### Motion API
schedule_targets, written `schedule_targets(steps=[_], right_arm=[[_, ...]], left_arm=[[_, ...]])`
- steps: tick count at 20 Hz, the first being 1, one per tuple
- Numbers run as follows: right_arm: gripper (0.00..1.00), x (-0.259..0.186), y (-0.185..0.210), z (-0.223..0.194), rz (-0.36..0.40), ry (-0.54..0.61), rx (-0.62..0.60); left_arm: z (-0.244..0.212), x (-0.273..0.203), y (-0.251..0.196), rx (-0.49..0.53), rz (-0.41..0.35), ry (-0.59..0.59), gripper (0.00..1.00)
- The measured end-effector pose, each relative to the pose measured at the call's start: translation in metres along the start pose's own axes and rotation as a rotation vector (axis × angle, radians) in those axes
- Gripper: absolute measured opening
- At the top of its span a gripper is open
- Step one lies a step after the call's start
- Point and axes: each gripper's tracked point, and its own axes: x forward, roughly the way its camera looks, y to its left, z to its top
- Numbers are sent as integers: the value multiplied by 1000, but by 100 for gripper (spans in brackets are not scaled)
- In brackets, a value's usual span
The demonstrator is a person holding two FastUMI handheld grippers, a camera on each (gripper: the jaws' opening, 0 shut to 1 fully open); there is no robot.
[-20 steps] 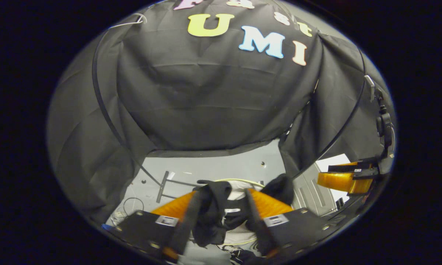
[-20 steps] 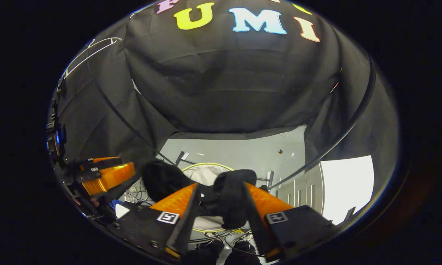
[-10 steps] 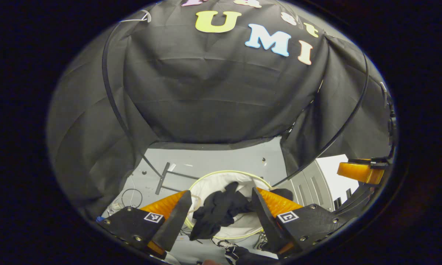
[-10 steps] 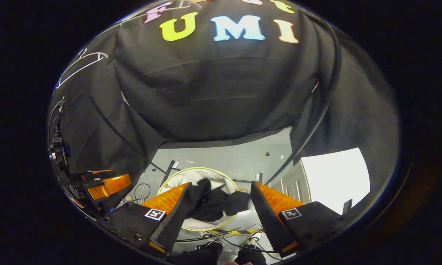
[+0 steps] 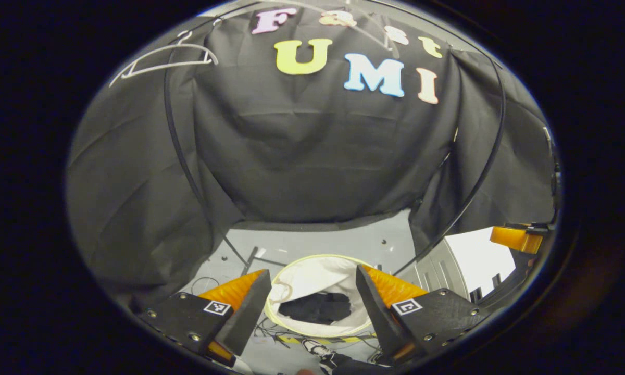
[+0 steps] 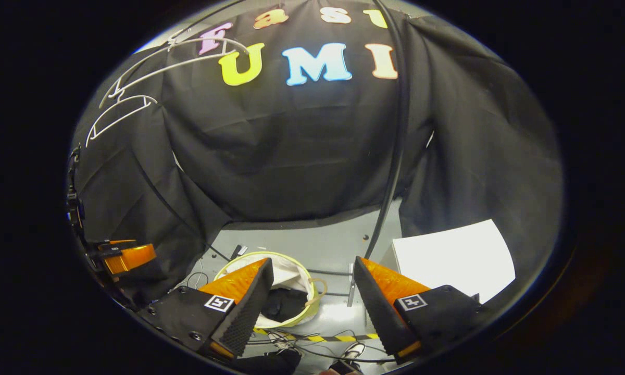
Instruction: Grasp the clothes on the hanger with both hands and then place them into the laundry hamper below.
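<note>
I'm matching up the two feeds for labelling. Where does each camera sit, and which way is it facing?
Left gripper view: rides the left hand-held gripper, looking forward and down at the laundry hamper holding dark clothes; its open fingers show.
Right gripper view: rides the right hand-held gripper, facing likewise; its open fingers and the person's shoes show.
Both share the hamper, clothes and white hangers.

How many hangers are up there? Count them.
2, both bare, in the right gripper view: the upper hanger high on the wall, the lower hanger down-left of it. Others may be hidden.
</note>
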Motion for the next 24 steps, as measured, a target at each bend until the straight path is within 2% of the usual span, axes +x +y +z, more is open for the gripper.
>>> schedule_targets(steps=[6, 10, 11, 13, 14, 15, 16, 18, 19, 22, 24], right_arm=[[98, -40, -37, 60, 91, -204, 43], [98, -73, -54, 116, 84, -372, 22], [93, -83, -57, 132, 74, -417, 14], [93, -104, -59, 163, 58, -522, 8], [98, -116, -59, 179, 51, -570, 8], [98, -130, -58, 190, 44, -612, 6], [93, -141, -58, 202, 34, -655, 5], [92, -164, -53, 220, 25, -710, 14], [98, -174, -50, 222, 22, -723, 17], [98, -191, -47, 223, -36, -729, 13], [98, -193, -41, 214, -49, -723, 30]], left_arm=[[85, -83, -75, 12, 86, -242, 94], [144, -142, -121, 40, 106, -410, 94], [158, -156, -129, 51, 102, -452, 94], [191, -185, -143, 81, 89, -532, 94], [205, -200, -148, 83, 79, -568, 94], [218, -212, -150, 77, 63, -598, 94], [230, -223, -151, 72, 40, -633, 94], [259, -245, -152, 65, 5, -692, 94], [271, -253, -149, 48, -8, -707, 94], [278, -271, -135, -40, -58, -750, 94], [271, -282, -114, -71, -45, -786, 94]])
